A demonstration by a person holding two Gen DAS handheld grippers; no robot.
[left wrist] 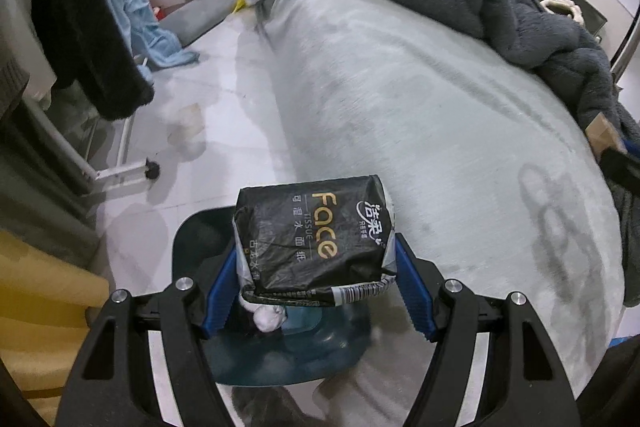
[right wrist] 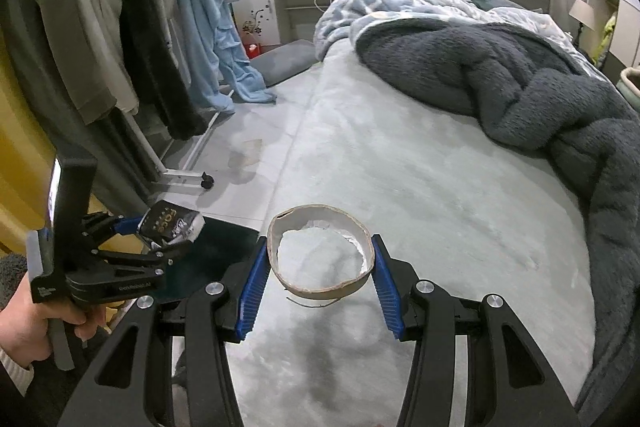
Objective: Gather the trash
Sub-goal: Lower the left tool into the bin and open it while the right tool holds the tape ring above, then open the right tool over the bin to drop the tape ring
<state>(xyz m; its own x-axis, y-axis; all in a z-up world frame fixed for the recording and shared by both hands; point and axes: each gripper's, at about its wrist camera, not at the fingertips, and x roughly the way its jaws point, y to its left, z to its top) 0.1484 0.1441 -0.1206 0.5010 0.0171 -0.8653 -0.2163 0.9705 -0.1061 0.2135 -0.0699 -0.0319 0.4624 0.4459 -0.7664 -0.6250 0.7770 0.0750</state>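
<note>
Left claw (left wrist: 316, 267) pinching tissue pack (left wrist: 312, 243) by its sides, held right over bin (left wrist: 280, 347) on floor beside bed (left wrist: 440, 147); I judge drop comes next.

Right claw (right wrist: 320, 267) squeezing cardboard ring (right wrist: 320, 255) across its width, over bed edge, waiting turn. Left claw (right wrist: 160, 231), pack (right wrist: 172, 225) over bin (right wrist: 224, 251), just left.

Left wrist view: steeply down, close over floor beside bed (left wrist: 400, 99), facing headboard end. Right wrist view: similar heading, above the bed's edge (right wrist: 400, 167). Shared: bed, dark blanket (right wrist: 520, 87), hanging clothes (left wrist: 80, 19).
</note>
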